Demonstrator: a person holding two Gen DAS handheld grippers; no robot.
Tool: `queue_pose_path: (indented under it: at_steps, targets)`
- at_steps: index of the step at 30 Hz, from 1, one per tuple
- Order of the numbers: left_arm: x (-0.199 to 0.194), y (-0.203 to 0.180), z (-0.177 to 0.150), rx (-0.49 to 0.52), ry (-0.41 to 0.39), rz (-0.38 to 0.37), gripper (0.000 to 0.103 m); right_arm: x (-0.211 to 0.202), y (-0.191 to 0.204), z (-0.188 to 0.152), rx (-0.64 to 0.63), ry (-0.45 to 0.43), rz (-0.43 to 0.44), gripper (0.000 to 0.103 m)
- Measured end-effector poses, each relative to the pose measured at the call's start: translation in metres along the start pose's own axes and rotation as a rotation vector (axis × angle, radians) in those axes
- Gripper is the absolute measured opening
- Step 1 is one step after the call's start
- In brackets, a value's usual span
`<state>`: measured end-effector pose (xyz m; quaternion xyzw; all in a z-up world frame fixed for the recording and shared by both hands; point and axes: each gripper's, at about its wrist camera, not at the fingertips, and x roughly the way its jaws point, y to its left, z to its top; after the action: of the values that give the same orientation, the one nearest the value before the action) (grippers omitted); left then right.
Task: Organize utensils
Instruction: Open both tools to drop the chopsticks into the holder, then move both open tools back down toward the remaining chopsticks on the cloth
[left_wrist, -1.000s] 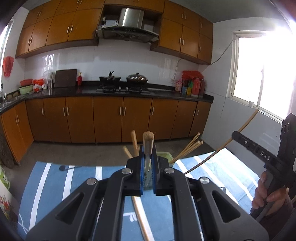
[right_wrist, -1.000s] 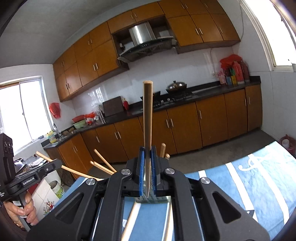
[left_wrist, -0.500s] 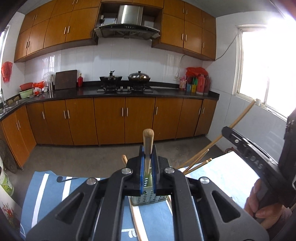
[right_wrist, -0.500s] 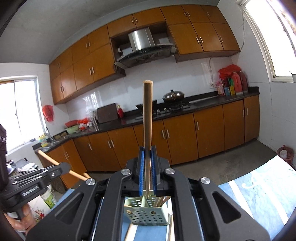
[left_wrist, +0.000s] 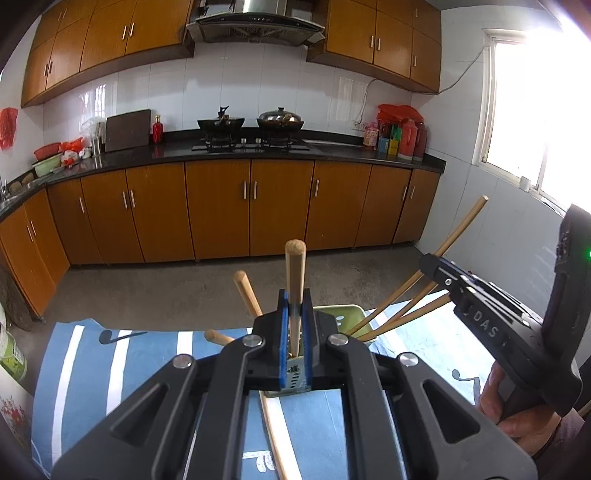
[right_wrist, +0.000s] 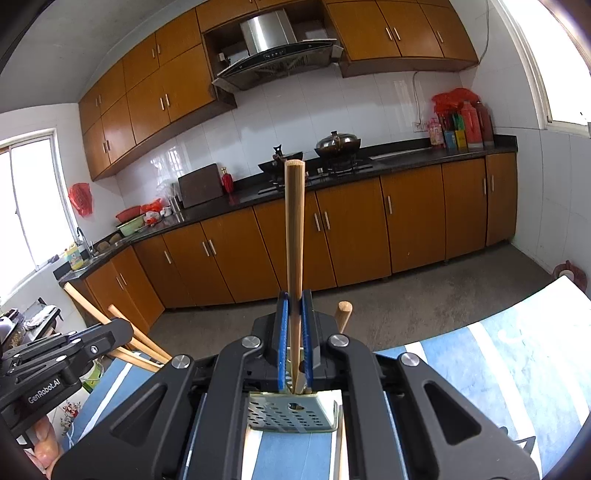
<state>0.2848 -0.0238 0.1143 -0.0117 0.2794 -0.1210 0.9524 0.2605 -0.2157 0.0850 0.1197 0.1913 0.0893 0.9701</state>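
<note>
The left tool (left_wrist: 294, 325) is clamped tight on a round-tipped wooden stick (left_wrist: 295, 280) that stands upright between its blue pads (left_wrist: 283, 332), its rounded top rising well above them. The tool points forward and tilts down toward a perforated metal utensil holder (left_wrist: 295, 373) that stands on the blue-and-white striped cloth (left_wrist: 110, 354) covering the worktop, just past the fingertips. The stick's lower end reaches down to the holder's mouth; whether it is inside cannot be told.

The right tool (right_wrist: 294, 332) is closed just as narrowly on a square-cut wooden chopstick (right_wrist: 294, 240), also held upright, its flat top far above the pads and its lower tip down at the top edge of the same holder (right_wrist: 288, 413). This tool tilts down more gently.

From the left camera the right tool's black body (left_wrist: 491, 317) shows at the right, gripped from below by a hand (left_wrist: 517, 413), its chopstick (left_wrist: 461, 229) leaning up and to the right. Several more chopsticks (left_wrist: 402, 317) fan out of the holder to the right, and another rounded handle (left_wrist: 245, 291) leans left behind the pads.

From the right camera the left tool's body (right_wrist: 55, 362) enters at the left edge, with a hand (right_wrist: 44, 443) under it. A loose chopstick (left_wrist: 271, 435) lies on the cloth near the holder.
</note>
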Motion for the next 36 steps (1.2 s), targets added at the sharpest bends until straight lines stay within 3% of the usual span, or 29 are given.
queue_pose_path:
  at_steps: [10, 11, 13, 14, 15, 23, 31, 36]
  targets:
    - [0.000, 0.008, 0.002, -0.051, -0.001, -0.009, 0.013, -0.002, 0.004, 0.007, -0.016, 0.024, 0.001, 0.009]
    - [-0.004, 0.008, 0.003, -0.052, -0.009, -0.005, 0.015, -0.006, 0.004, 0.009, -0.016, 0.019, 0.000, 0.012]
    - [-0.013, 0.009, 0.004, -0.057, -0.024, -0.002, 0.019, -0.013, 0.003, 0.010, -0.012, 0.002, -0.005, 0.026]
    - [-0.018, 0.010, 0.005, -0.061, -0.032, -0.002, 0.019, -0.018, 0.002, 0.011, -0.011, -0.009, -0.009, 0.039]
    - [-0.023, 0.011, 0.005, -0.065, -0.041, 0.000, 0.020, -0.025, 0.000, 0.011, -0.011, -0.024, -0.013, 0.042]
    - [-0.069, 0.022, -0.011, -0.086, -0.083, 0.030, 0.022, -0.070, -0.027, -0.001, 0.018, -0.040, -0.064, 0.043]
    - [-0.086, 0.045, -0.079, -0.082, -0.019, 0.120, 0.025, -0.073, -0.065, -0.066, 0.068, 0.122, -0.139, 0.043]
    - [-0.057, 0.057, -0.137, -0.101, 0.117, 0.147, 0.029, -0.048, -0.067, -0.128, 0.074, 0.302, -0.115, 0.043]
